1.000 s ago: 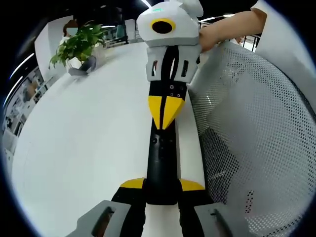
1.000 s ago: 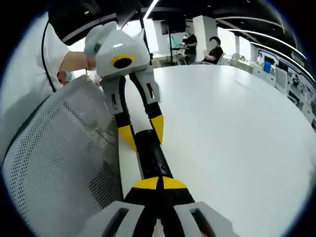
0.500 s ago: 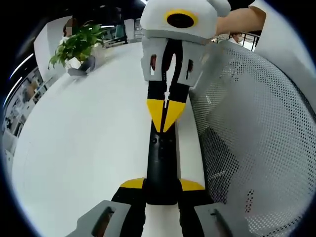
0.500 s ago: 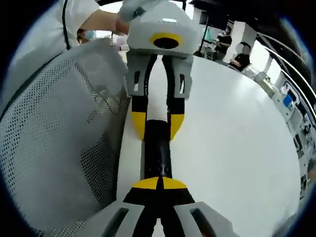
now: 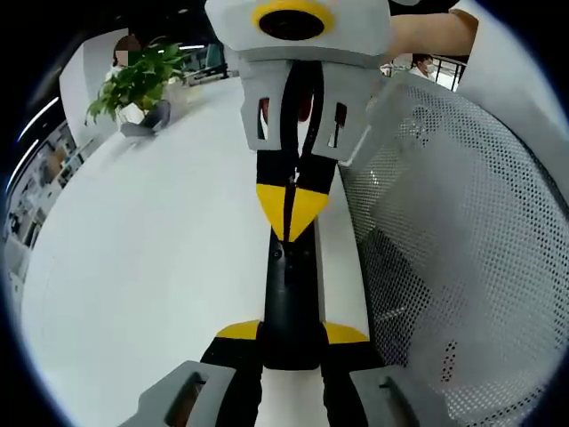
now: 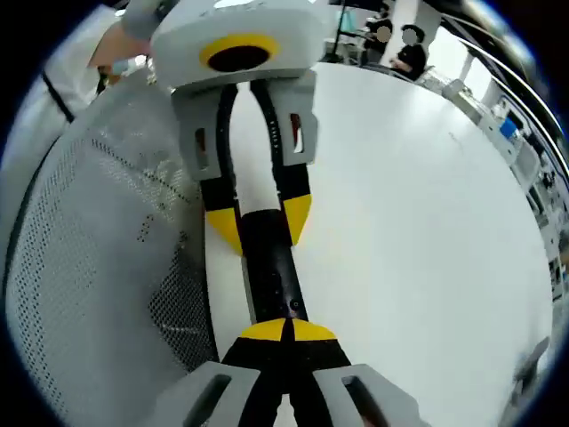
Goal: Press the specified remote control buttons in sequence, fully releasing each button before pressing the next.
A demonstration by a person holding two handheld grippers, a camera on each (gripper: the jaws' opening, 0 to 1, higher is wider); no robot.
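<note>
Slim black remote control (image 5: 289, 298) clamped between left gripper (image 5: 292, 338) jaws over white bench (image 5: 151, 249), right gripper (image 5: 291, 213) jaws closed together, tips pressing its top.

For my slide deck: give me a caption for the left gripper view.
Left gripper clamps a black remote over a white table; right gripper presses its shut tips onto the remote.

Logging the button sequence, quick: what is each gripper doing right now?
Left gripper: shut on the black remote, holding its near end.
Right gripper: shut, tips together, pressing down on the remote.
</note>
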